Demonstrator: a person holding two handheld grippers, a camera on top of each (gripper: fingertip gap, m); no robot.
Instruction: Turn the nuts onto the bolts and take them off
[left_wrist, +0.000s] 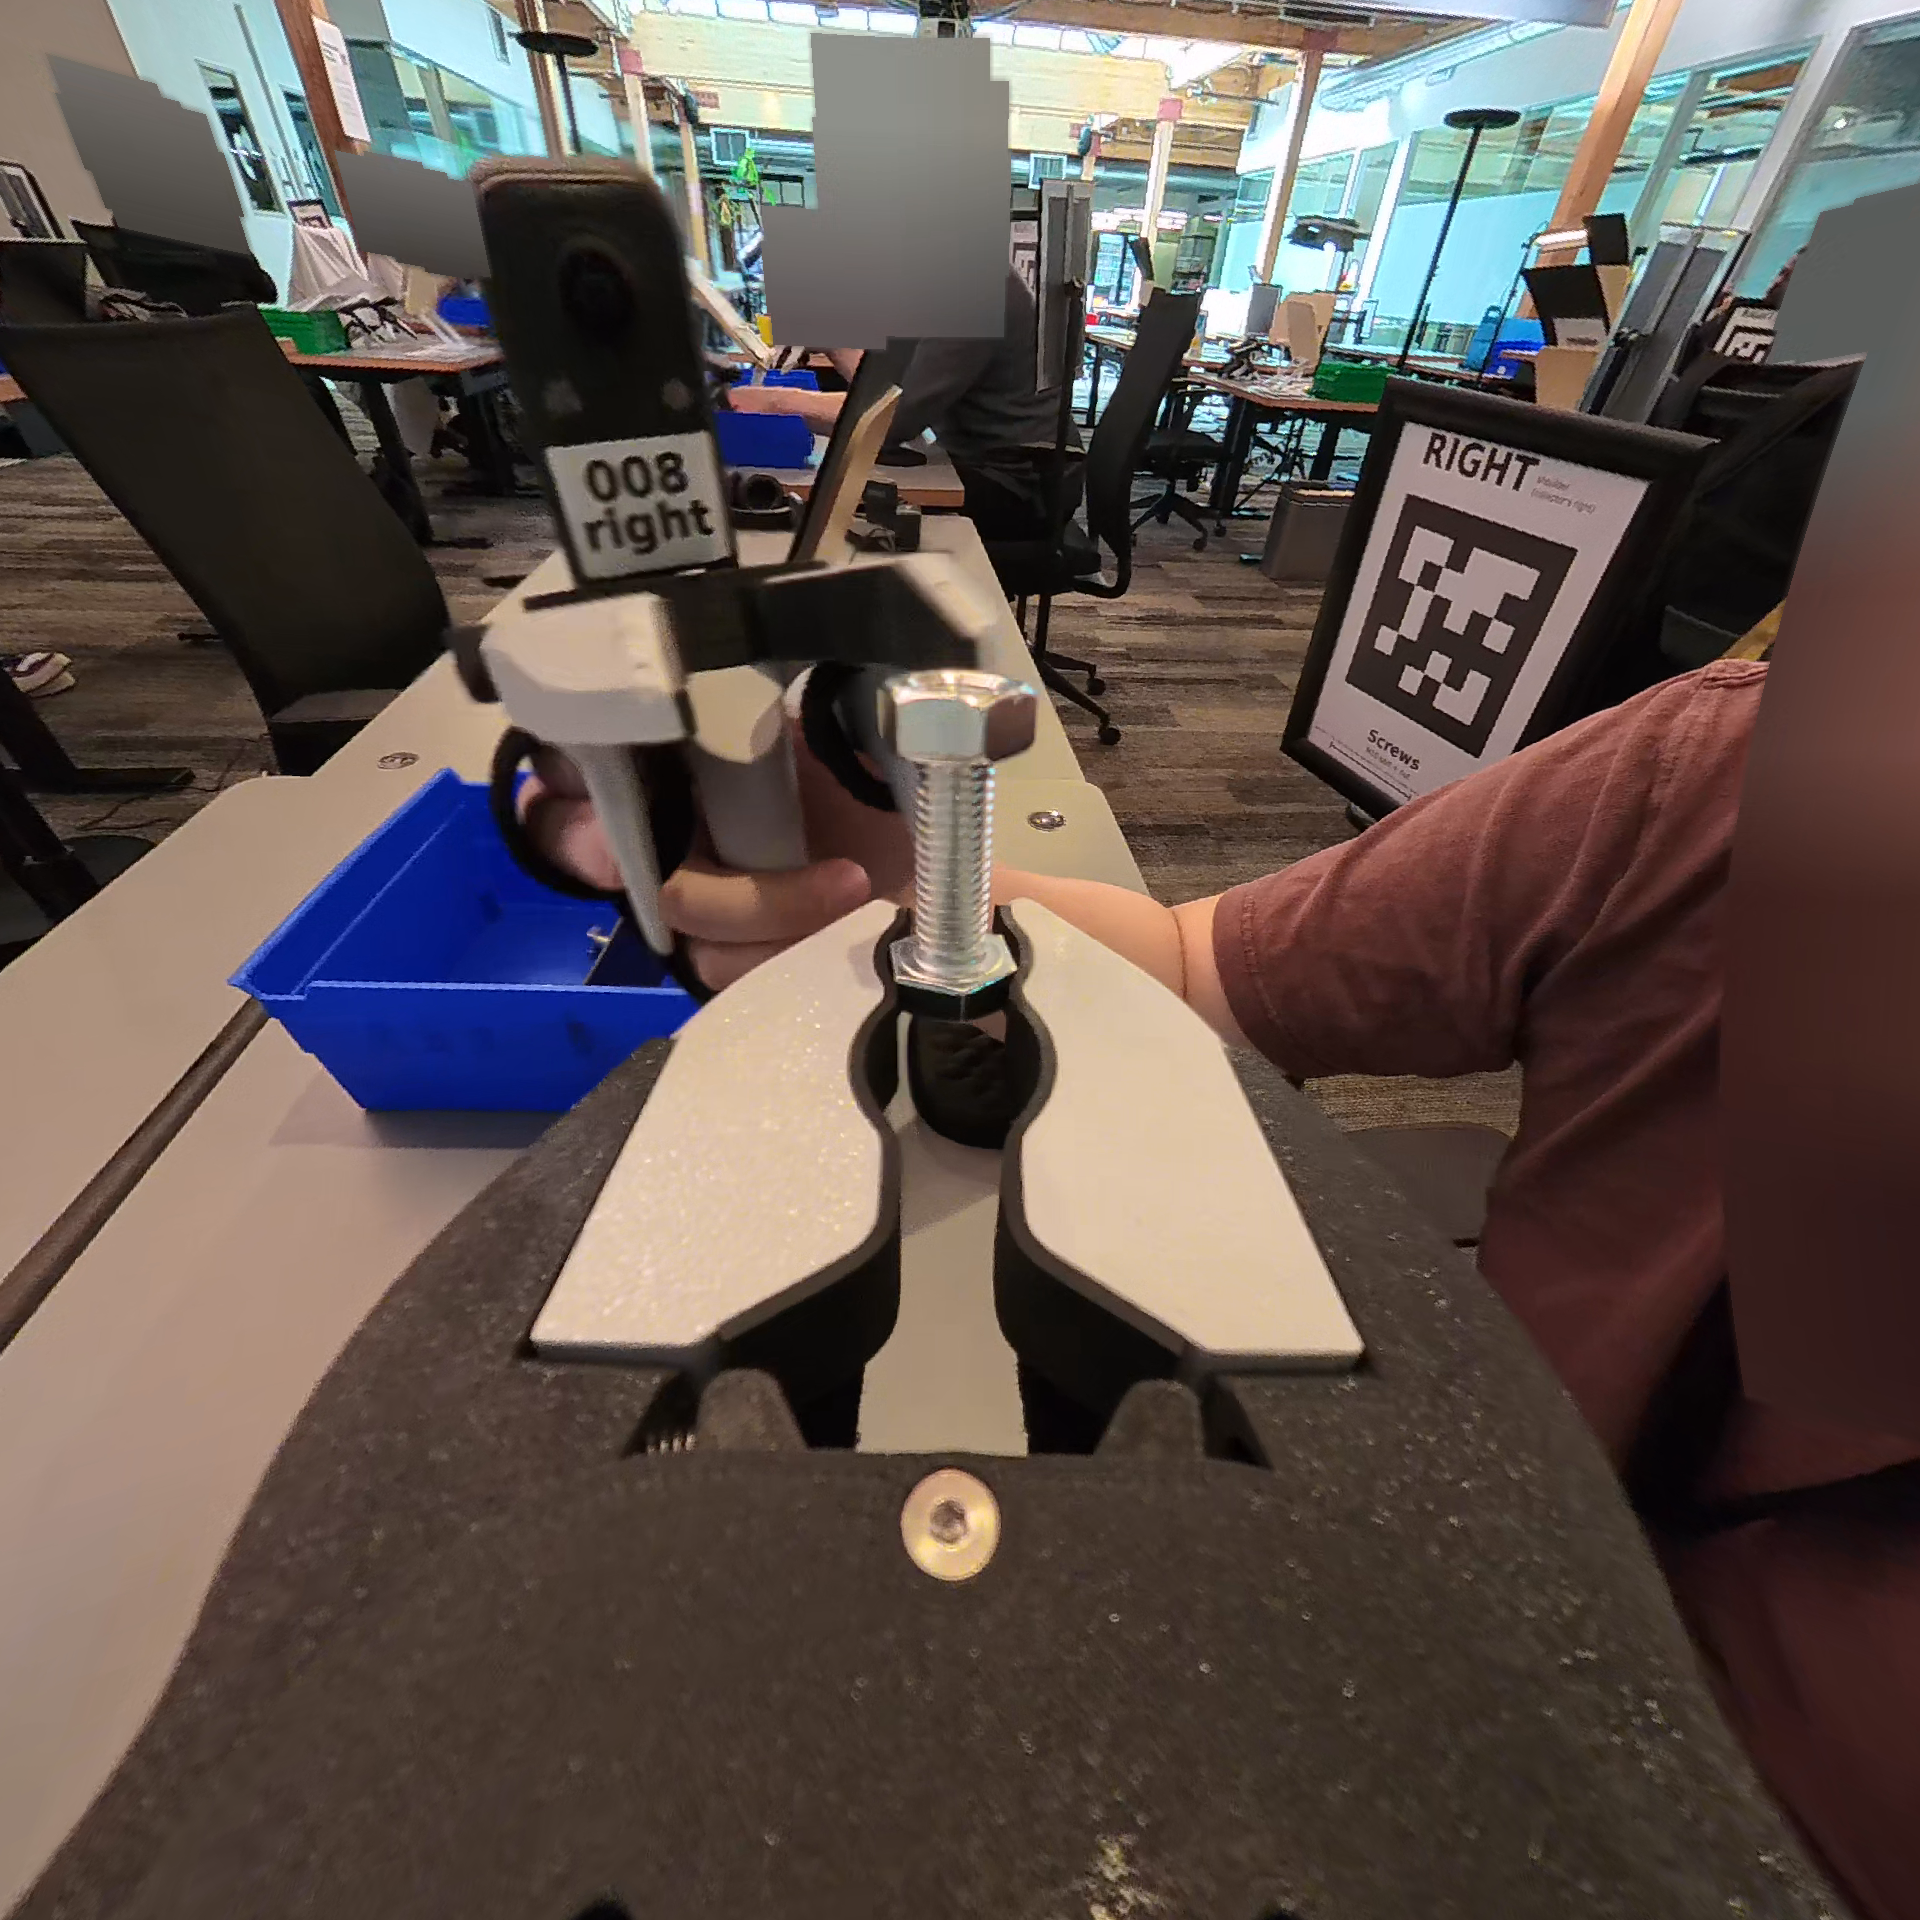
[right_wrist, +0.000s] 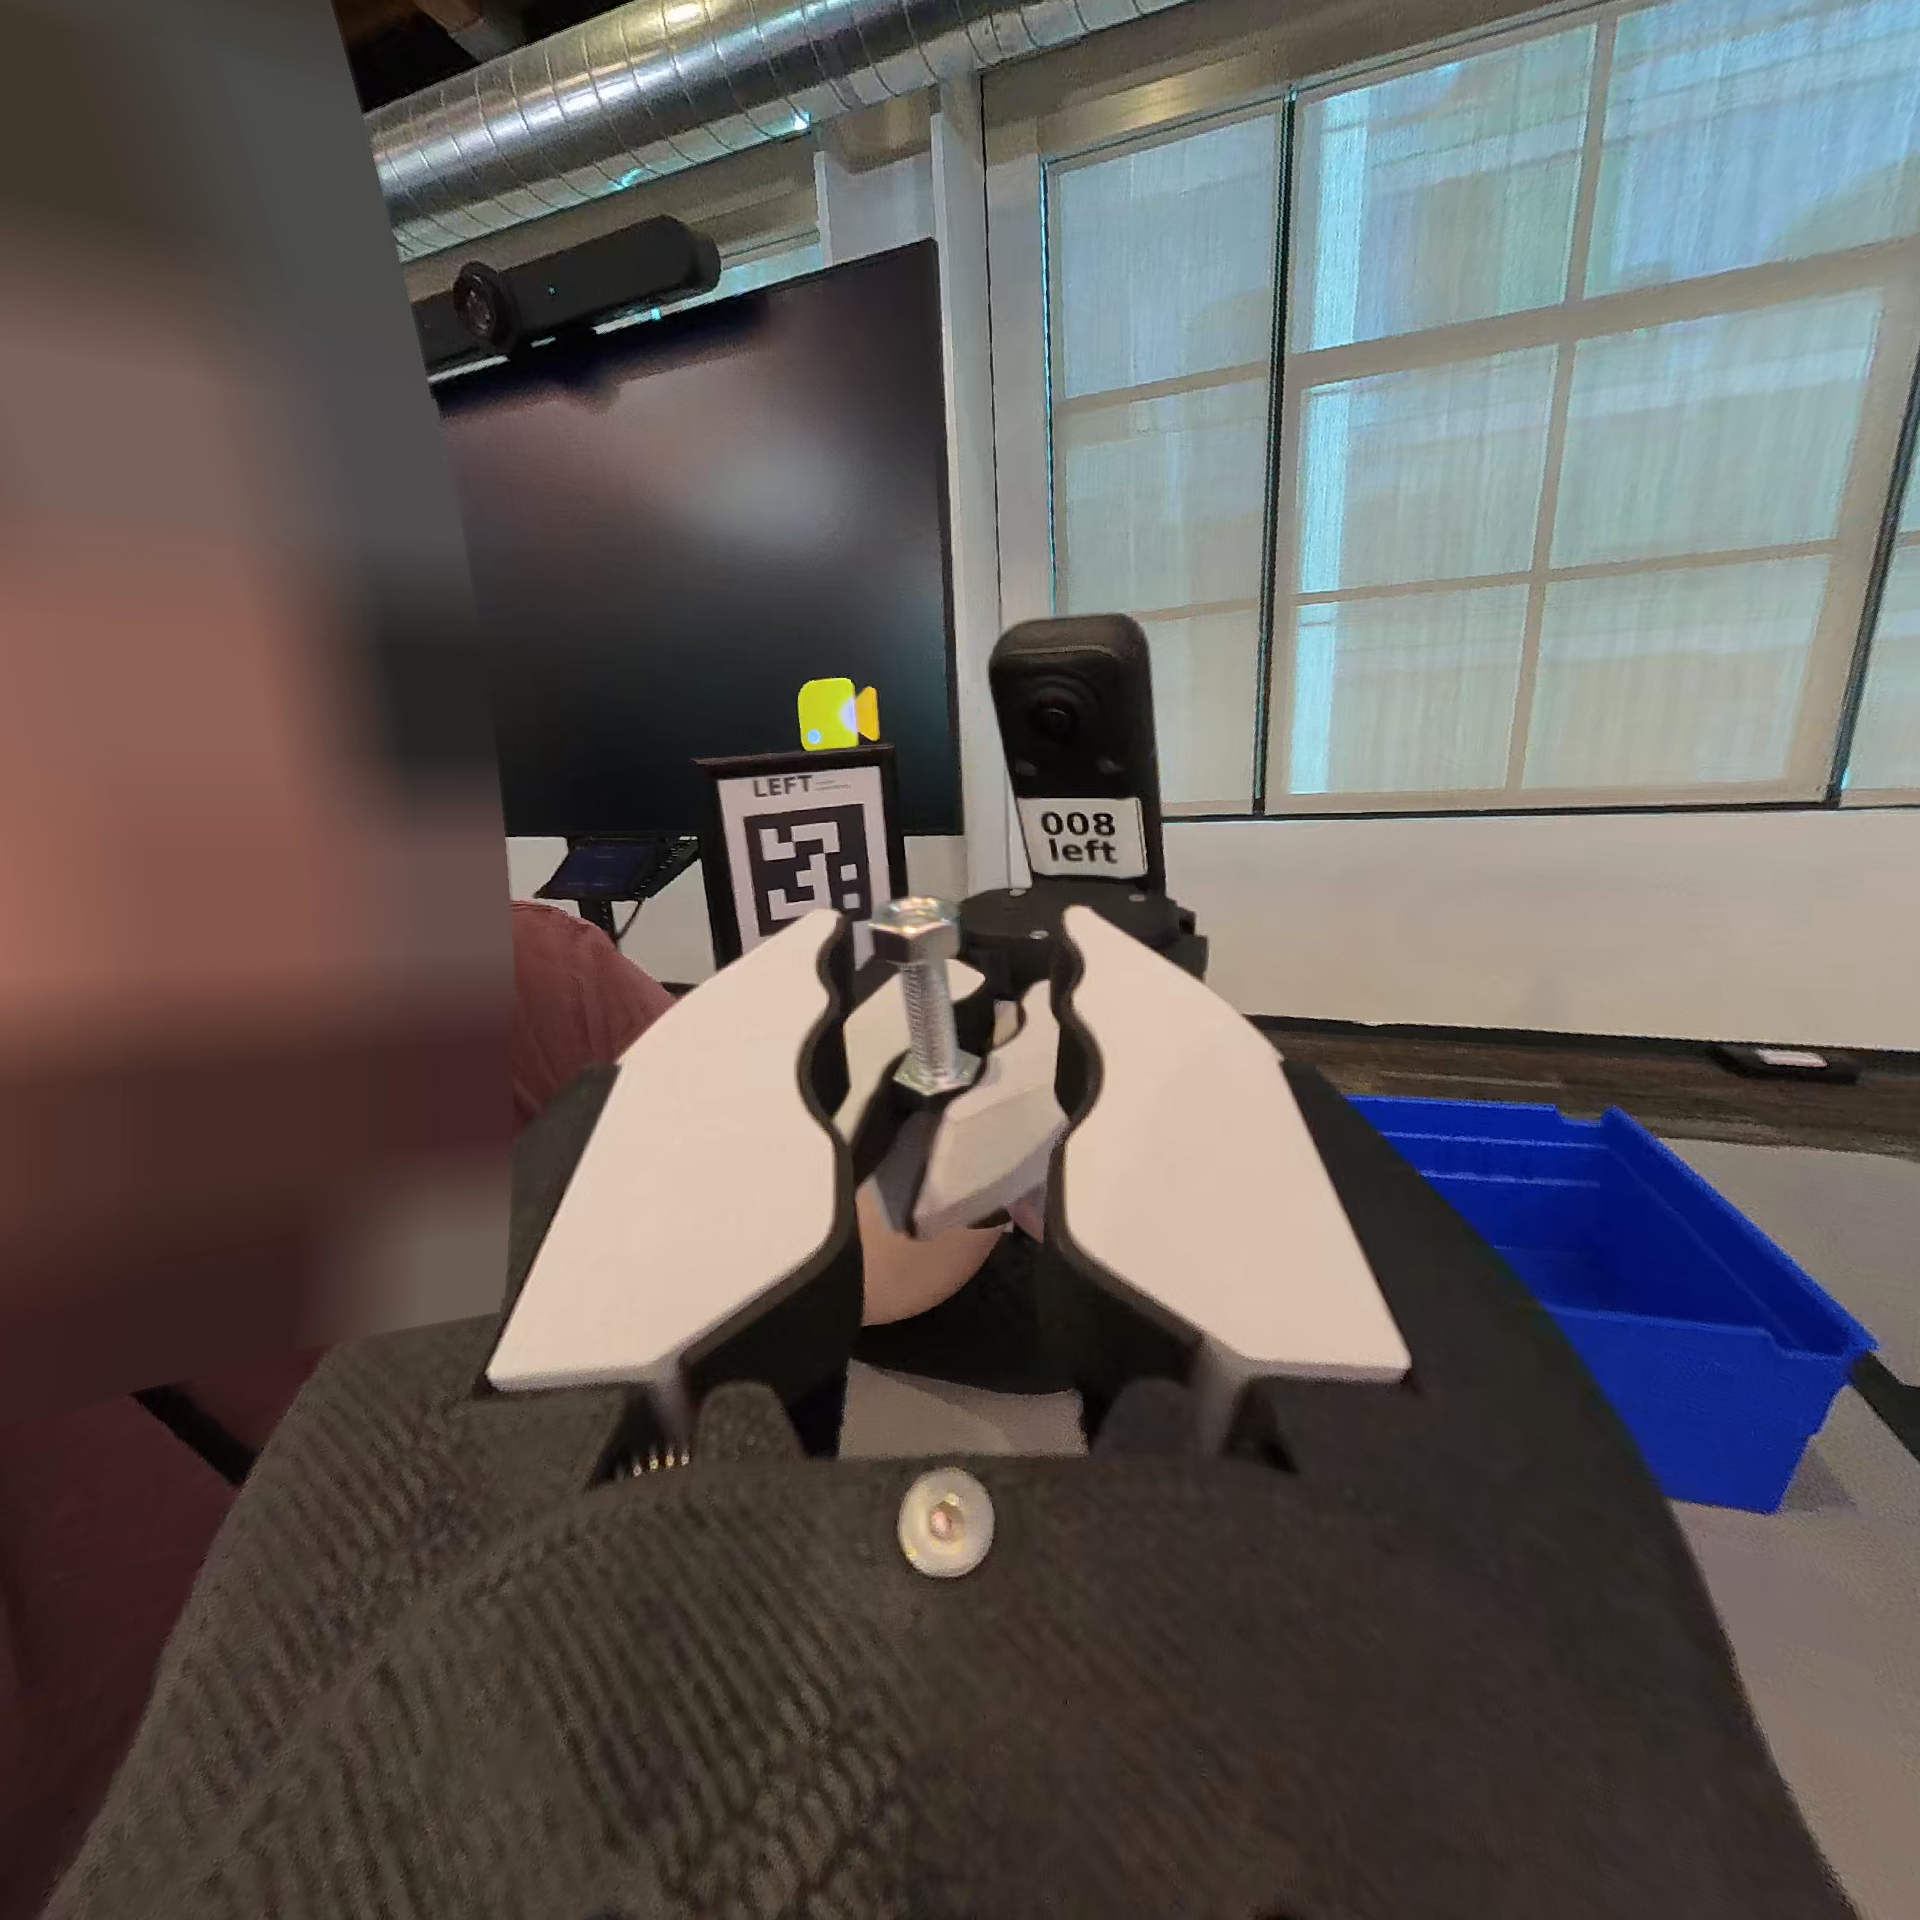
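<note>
**Nut gripped low on the bolt, turning claw standing off**

Left wrist view: the left claw (left_wrist: 951, 971) is clenched on the nut (left_wrist: 953, 968), which sits near the lower end of the upright bolt (left_wrist: 951, 821). The bolt's hex head is at the top and bare thread runs between head and nut. The right claw (left_wrist: 727, 717) hangs just behind and left of the bolt head, held in a person's hand (left_wrist: 748, 894), apparently not touching the bolt. I judge this a pause between turns, though whether the nut is going on or coming off cannot be told. The next move calls for the free claw to close squarely on the hex head and twist while the nut stays pinched. The blue bin (left_wrist: 457, 997) rests on the grey surface (left_wrist: 156, 1299) to the left. Something small and metallic lies in it, too small to identify.

Right wrist view: the right claw (right_wrist: 951, 997) is released, its fingers (right_wrist: 717, 1143) spread either side of the bolt (right_wrist: 925, 997) without contact. The nut (right_wrist: 932, 1073) is held in the left claw (right_wrist: 935, 1091) tips beyond. The blue bin (right_wrist: 1662, 1278) shows dividers inside, and the visible compartments look empty
</note>
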